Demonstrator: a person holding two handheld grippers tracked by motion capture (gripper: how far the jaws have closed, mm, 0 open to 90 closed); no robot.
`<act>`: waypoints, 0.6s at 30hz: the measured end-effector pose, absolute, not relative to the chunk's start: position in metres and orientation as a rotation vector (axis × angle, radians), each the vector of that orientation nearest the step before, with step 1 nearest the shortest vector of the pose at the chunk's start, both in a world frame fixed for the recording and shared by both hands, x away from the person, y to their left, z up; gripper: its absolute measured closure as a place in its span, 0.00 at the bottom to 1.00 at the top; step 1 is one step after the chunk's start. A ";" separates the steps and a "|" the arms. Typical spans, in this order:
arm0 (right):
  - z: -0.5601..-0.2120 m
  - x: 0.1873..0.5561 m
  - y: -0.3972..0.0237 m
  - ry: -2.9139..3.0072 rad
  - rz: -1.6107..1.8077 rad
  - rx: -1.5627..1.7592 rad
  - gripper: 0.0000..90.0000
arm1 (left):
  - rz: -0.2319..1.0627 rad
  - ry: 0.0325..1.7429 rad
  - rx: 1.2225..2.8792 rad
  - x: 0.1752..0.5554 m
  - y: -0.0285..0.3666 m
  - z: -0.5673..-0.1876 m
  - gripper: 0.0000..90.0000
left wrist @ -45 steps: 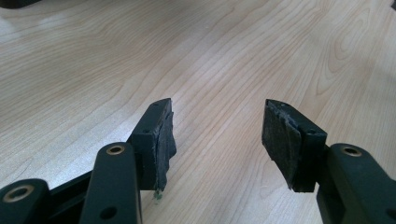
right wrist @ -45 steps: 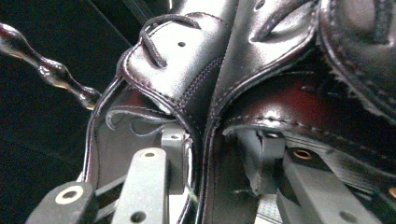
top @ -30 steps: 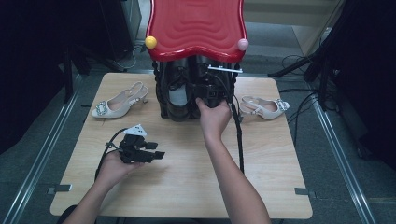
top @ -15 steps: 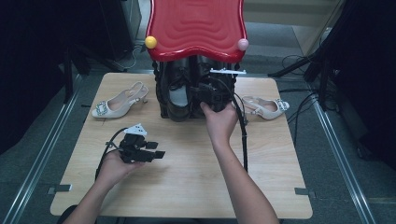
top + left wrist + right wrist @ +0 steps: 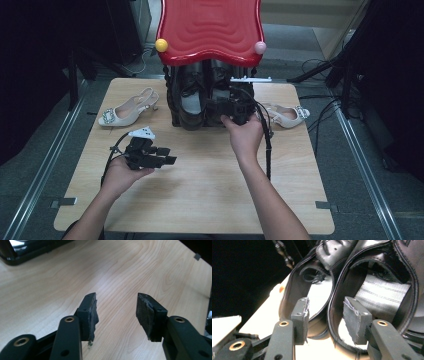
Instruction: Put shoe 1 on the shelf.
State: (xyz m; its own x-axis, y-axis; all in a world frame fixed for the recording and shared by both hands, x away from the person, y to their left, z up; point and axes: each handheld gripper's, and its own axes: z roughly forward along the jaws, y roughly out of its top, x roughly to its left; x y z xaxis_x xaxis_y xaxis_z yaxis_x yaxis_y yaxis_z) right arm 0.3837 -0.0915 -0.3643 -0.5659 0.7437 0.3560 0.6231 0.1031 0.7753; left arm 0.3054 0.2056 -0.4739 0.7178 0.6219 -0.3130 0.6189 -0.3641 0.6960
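Right gripper (image 5: 231,107) sits just above the middle of the high view, at the foot of the shoe rack (image 5: 175,95); its jaws stand apart, and in the right gripper view (image 5: 325,315) they frame the heel ends of the black shoes (image 5: 352,285), the two shoes' adjoining heel rims in the gap between the pads; no pad presses on leather that can be made out. Those shoes stand side by side on the rack's lowest level, openings facing the camera, pale insoles catching the light; in the high view the pair (image 5: 192,102) sits in the centre, under the red wavy top (image 5: 210,27) with its yellow ball (image 5: 161,45) and pink ball (image 5: 260,47).

Down at the lower left of the high view, the left gripper (image 5: 167,156) rests low over the wooden table (image 5: 210,200), held in the person's left hand (image 5: 120,175); its jaws have just been closing a little, yet they remain parted, and the left gripper view (image 5: 116,312) shows bare wood grain between the pads.

Out at the sides lie two beige heeled sandals; one (image 5: 127,109) left of the rack, one (image 5: 287,115) right of it.
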 end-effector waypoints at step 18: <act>-0.367 0.349 -0.123 2.331 1.455 1.321 0.65 | 0.062 0.814 2.026 0.339 0.199 -0.384 0.87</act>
State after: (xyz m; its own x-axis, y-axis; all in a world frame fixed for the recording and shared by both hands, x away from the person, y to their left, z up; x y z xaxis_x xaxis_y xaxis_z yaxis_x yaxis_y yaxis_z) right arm 0.3487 -0.1231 -0.3667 -0.6210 0.7053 0.3418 0.6167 0.1706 0.7685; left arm 0.3388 0.1995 -0.3836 0.7799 0.5679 -0.2632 0.5216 -0.3572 0.7748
